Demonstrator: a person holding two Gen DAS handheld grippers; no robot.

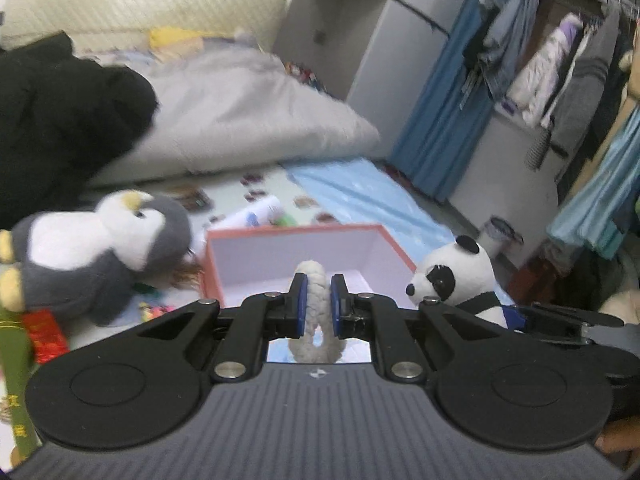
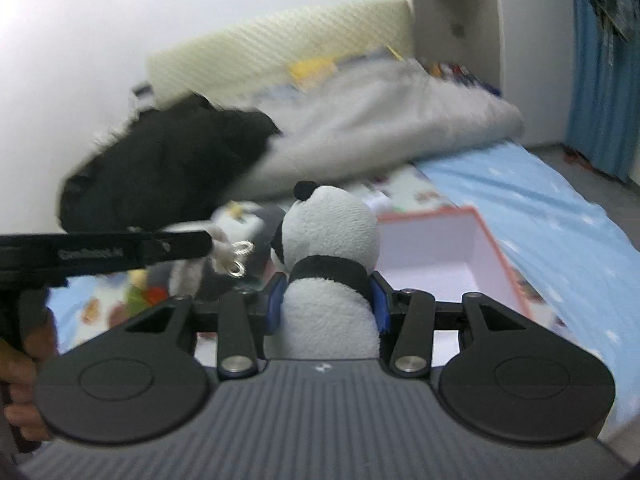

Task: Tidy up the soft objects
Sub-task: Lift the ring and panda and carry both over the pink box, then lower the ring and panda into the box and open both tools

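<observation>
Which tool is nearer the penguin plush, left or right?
Left. The left tool, shut on a white rope, has the penguin close on its left side. The right tool, shut on the panda, sits farther over, beyond the left one.

A white wall [image 2: 120, 40] rises behind the bed, with a cream quilted headboard [image 1: 140, 4] against it. A grey duvet [image 1: 248, 120] lies bunched toward the head of the bed, a black garment [image 1: 60, 120] heaped at its left edge. The sheet shows a printed pale part and a plain light blue blanket [image 2: 540, 208] along the bed's right edge. A white cabinet [image 1: 360, 40] stands at the far corner, next to blue curtains [image 1: 448, 120] and a rail of hanging clothes [image 1: 560, 68]. The light is even and soft.
</observation>
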